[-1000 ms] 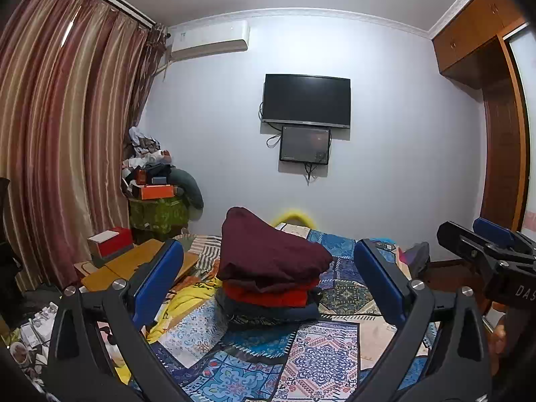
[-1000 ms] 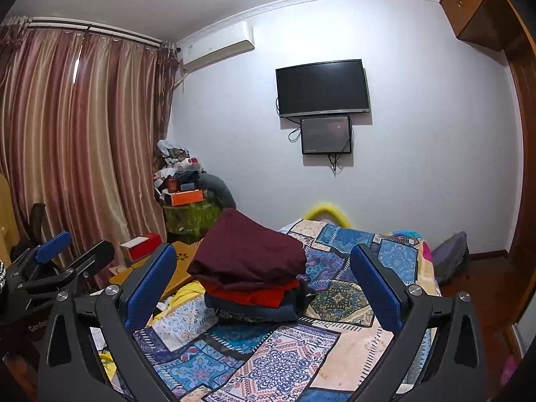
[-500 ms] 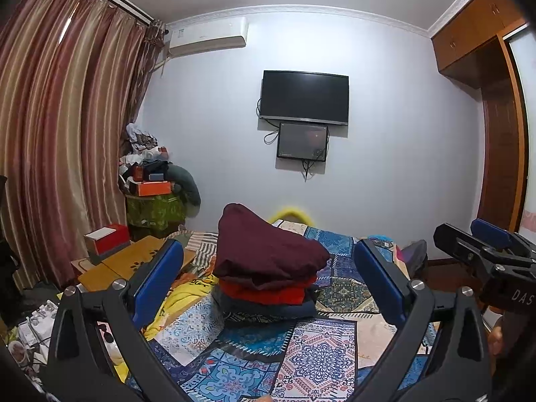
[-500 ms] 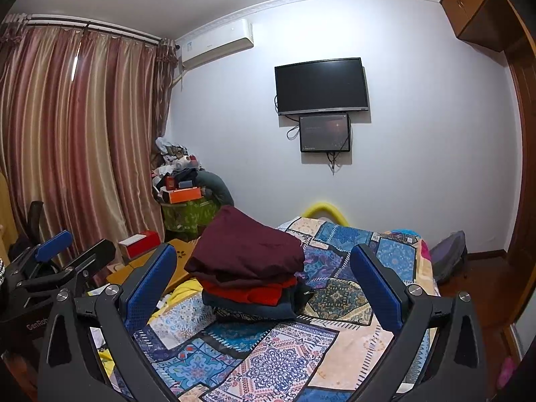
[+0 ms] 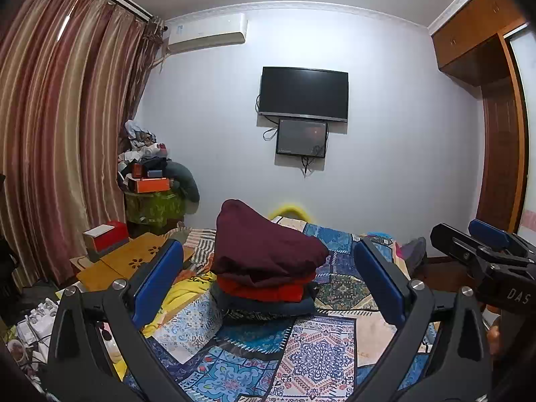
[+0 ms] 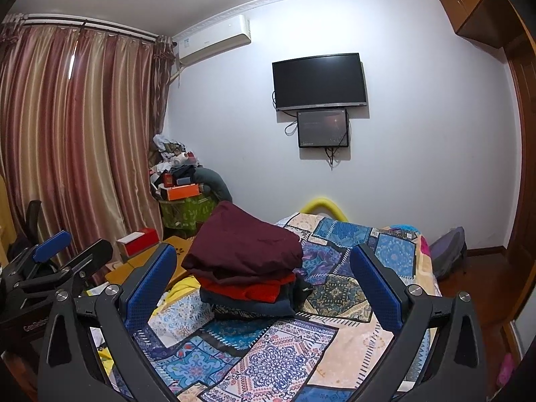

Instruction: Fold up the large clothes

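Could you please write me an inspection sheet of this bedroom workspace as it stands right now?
Surface: bed with a patchwork cover, partly bare in front.
Job's things: stack of folded clothes, maroon on top, red below, dark at the bottom.
Clutter: heaped boxes and bags in the corner; red box on a low wooden table.
Grippers: left claw open, holding nothing; right claw open, holding nothing.
Cables: wires hang beneath the wall screens.
Surroundings: curtains, air conditioner, wardrobe.
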`<state>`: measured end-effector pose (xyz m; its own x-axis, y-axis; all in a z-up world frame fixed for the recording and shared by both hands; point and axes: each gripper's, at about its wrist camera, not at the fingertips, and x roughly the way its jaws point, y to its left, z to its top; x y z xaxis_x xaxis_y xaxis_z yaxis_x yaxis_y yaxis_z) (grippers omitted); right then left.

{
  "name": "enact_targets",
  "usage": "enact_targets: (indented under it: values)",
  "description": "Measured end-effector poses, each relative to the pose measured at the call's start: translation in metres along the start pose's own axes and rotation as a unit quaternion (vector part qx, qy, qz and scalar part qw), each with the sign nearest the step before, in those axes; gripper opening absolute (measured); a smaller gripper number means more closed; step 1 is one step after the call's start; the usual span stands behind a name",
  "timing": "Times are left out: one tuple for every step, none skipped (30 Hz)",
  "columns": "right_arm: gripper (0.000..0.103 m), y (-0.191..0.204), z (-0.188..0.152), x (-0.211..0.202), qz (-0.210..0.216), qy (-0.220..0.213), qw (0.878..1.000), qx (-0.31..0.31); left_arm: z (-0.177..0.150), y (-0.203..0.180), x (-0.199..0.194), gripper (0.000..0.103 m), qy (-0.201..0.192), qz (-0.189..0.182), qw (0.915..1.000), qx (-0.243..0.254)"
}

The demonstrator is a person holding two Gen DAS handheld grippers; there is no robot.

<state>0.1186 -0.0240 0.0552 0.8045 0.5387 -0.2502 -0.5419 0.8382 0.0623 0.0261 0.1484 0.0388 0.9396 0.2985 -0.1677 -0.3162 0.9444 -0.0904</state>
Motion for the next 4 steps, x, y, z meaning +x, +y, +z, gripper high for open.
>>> enact_targets:
  values:
    - [0.103, -0.0008, -0.0001, 0.0008, 0.000, 0.001, 1.000, 0.000, -0.0001, -0.0007, 0.0009, 0.102, 0.001, 0.000, 1.0000, 0.000]
    - [0.103, -0.0010, -0.0008, 0.0014, -0.001, 0.002, 1.000, 0.000, -0.0005, -0.0017, 0.0018, 0.102, 0.003, -0.001, 1.0000, 0.001]
    - [0.103, -0.0017, -0.0016, 0.0021, -0.001, 0.003, 1.000, 0.001, -0.0010, -0.0027, 0.0030, 0.102, 0.004, 0.000, 1.0000, 0.002]
    - [0.103, -0.0026, -0.0021, 0.0032, -0.002, 0.004, 1.000, 0.002, -0.0014, -0.0038, 0.0043, 0.102, 0.005, 0.000, 1.0000, 0.004]
